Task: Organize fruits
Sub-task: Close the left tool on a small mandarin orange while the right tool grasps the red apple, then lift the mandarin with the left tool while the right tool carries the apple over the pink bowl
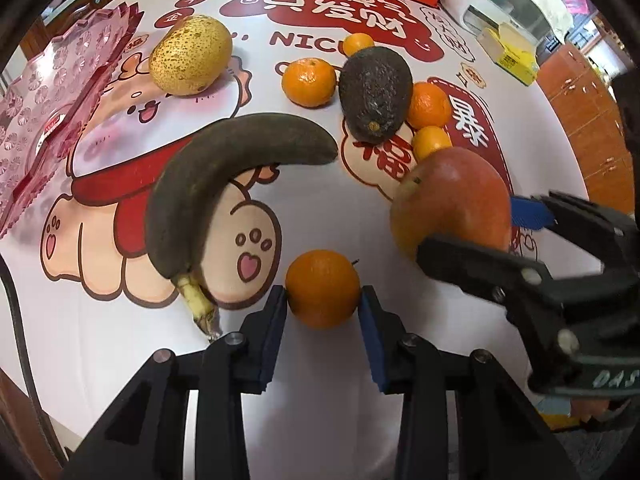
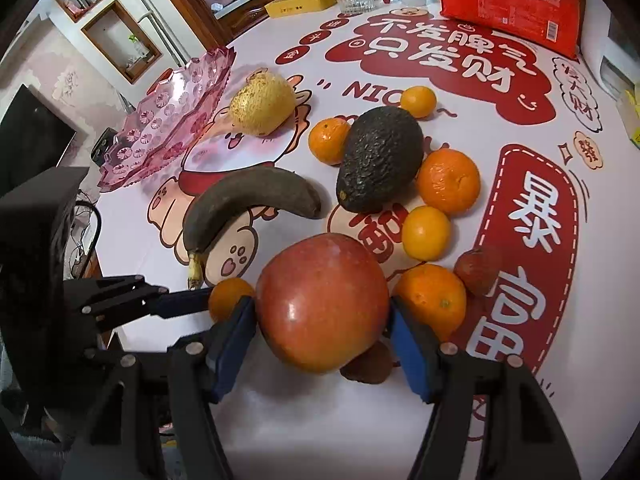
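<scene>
Nothing's sitting in the pink tray yet, so basically all the sorting is looking undone. Left gripper fingers are clamping a small orange near the desk edge; right gripper fingers are gripping the apple. Banana and pear are crowding the route trayward.

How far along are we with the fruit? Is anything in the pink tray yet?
Nothing done: the pink tray looks empty. In hand: the left tool pinches a small orange, and the right tool grips the apple. Left on the table: banana, avocado, pear and the other oranges.
</scene>
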